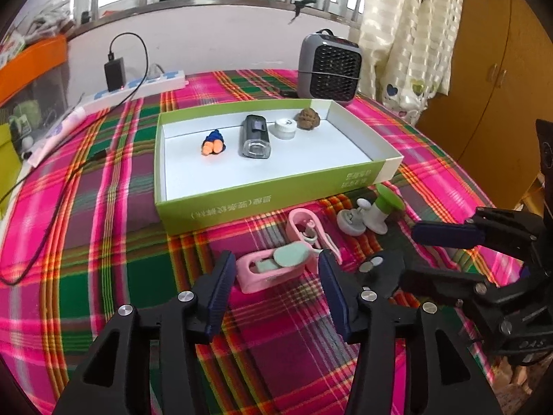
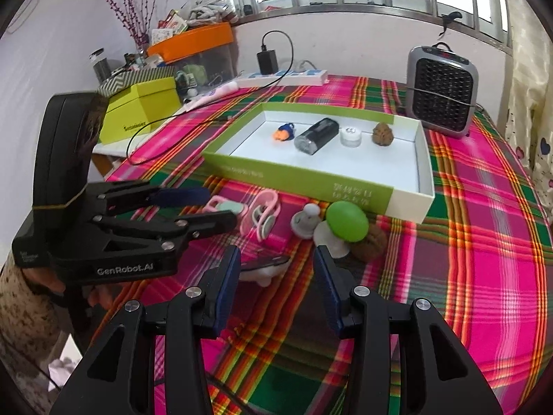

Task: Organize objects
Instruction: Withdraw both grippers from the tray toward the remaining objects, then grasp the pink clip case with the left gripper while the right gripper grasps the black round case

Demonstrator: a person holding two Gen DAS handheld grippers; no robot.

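My left gripper (image 1: 274,269) has its jaws apart, the pink case (image 1: 273,271) lying on the plaid tablecloth (image 1: 114,228) between them, pads not pressing it; my right gripper (image 2: 278,269) hangs with its jaws apart too, nothing held, a dark gadget (image 2: 264,263) just beyond its left finger; the green mushroom toy (image 2: 347,221) sits just before the green box (image 1: 262,204), which holds a small figure (image 1: 213,145), a flashlight (image 1: 255,136), a white jar (image 1: 285,128) and a walnut (image 1: 307,117).

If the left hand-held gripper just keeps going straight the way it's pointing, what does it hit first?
Most likely the pink case with the mint-green piece on it, lying on the plaid cloth between the open fingers of the left hand-held gripper. Depth is hard to judge through the fisheye.
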